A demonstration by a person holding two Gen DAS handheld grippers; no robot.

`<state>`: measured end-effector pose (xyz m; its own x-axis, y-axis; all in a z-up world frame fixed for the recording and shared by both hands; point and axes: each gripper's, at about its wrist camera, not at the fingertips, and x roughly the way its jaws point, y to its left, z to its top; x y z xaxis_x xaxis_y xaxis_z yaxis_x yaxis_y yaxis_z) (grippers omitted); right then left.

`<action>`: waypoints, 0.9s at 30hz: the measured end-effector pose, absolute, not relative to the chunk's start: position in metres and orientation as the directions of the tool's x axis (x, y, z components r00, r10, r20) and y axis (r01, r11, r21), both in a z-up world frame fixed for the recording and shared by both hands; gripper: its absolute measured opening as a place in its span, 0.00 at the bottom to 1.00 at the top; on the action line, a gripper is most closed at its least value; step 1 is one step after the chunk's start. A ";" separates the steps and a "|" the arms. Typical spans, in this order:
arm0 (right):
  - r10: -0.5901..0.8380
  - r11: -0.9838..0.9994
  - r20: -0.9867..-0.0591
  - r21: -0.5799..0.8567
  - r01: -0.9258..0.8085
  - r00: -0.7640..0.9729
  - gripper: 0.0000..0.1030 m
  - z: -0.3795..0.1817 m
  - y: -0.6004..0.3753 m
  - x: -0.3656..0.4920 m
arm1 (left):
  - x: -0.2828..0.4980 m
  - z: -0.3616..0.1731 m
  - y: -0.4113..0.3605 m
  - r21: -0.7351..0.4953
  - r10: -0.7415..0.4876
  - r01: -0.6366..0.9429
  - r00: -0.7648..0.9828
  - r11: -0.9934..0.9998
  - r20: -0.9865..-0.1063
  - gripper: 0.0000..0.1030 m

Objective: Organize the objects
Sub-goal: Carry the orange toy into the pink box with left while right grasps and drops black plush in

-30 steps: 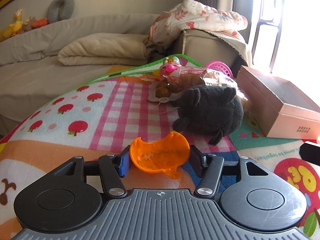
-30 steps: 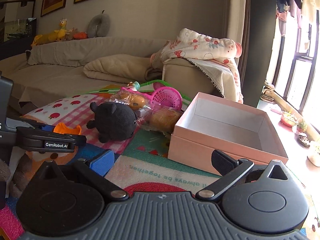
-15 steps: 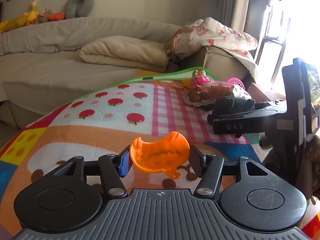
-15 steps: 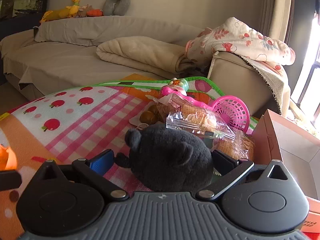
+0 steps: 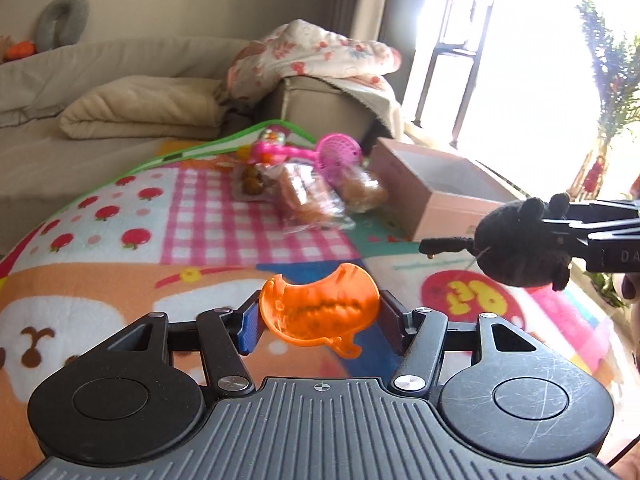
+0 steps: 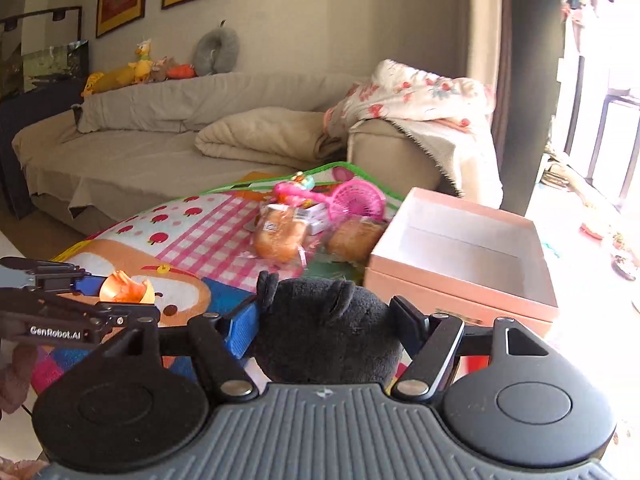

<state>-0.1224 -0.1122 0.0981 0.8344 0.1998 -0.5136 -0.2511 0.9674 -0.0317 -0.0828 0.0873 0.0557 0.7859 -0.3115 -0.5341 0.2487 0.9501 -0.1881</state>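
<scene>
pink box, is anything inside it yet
No, the pink box shows only its bare white inside, with the toys on the mat beside it.

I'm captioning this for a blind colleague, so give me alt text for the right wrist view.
The right gripper clamps a black plush toy above a colourful play mat. Ahead sit an open pink box, wrapped bread and a pink basket; the left gripper holds an orange plastic piece.

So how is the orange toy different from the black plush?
The orange toy is hard, shiny, scoop-shaped plastic; the black plush is soft, fuzzy and round. The orange toy is thin and small; the plush is bulkier. The left gripper holds the toy, the right gripper the plush. Both are lifted off the mat.
</scene>
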 end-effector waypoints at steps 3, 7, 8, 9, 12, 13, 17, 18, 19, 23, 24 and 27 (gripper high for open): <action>0.125 0.986 -0.449 -0.046 -0.163 0.885 0.68 0.109 -0.145 -0.149 | -0.062 0.082 0.055 -0.205 -0.378 0.318 0.794 0.926 -0.477 0.62; 0.052 0.997 -0.392 -0.025 -0.067 0.919 0.68 0.117 -0.182 -0.166 | -0.018 0.122 0.000 -0.165 -0.414 0.380 0.826 0.910 -0.382 0.62; 0.045 0.998 -0.384 -0.014 -0.054 0.922 0.68 0.118 -0.189 -0.167 | -0.006 0.129 -0.013 -0.157 -0.421 0.391 0.831 0.907 -0.364 0.62; 0.034 0.999 -0.375 -0.003 -0.038 0.926 0.68 0.118 -0.196 -0.167 | 0.010 0.137 -0.028 -0.164 -0.437 0.405 0.830 0.900 -0.348 0.62; 0.006 1.000 -0.364 0.011 -0.002 0.932 0.68 0.115 -0.211 -0.166 | 0.054 0.142 -0.066 -0.228 -0.489 0.434 0.804 0.871 -0.337 0.62; -0.005 1.000 -0.366 0.015 0.012 0.931 0.68 0.113 -0.215 -0.166 | 0.065 0.136 -0.078 -0.234 -0.486 0.427 0.798 0.873 -0.356 0.62; -0.027 0.999 -0.364 0.015 0.035 0.931 0.68 0.109 -0.226 -0.168 | 0.095 0.093 -0.122 -0.149 -0.419 0.398 0.782 0.905 -0.461 0.62; -0.035 0.999 -0.361 0.012 0.042 0.932 0.68 0.108 -0.228 -0.168 | 0.096 0.079 -0.130 -0.111 -0.409 0.408 0.777 0.906 -0.478 0.62; -0.043 0.999 -0.358 0.010 0.050 0.933 0.68 0.108 -0.231 -0.169 | 0.096 0.070 -0.135 -0.088 -0.406 0.420 0.770 0.903 -0.492 0.62; -0.048 0.998 -0.357 0.023 0.061 0.933 0.54 0.109 -0.238 -0.166 | 0.093 0.047 -0.126 -0.134 -0.448 0.449 0.726 0.883 -0.521 0.62; -0.048 0.998 -0.357 0.027 0.061 0.933 0.54 0.109 -0.238 -0.164 | 0.090 0.047 -0.117 -0.170 -0.460 0.435 0.743 0.884 -0.486 0.63; -0.051 0.998 -0.359 0.027 0.065 0.932 0.54 0.109 -0.237 -0.157 | 0.084 0.048 -0.100 -0.186 -0.449 0.411 0.770 0.892 -0.454 0.62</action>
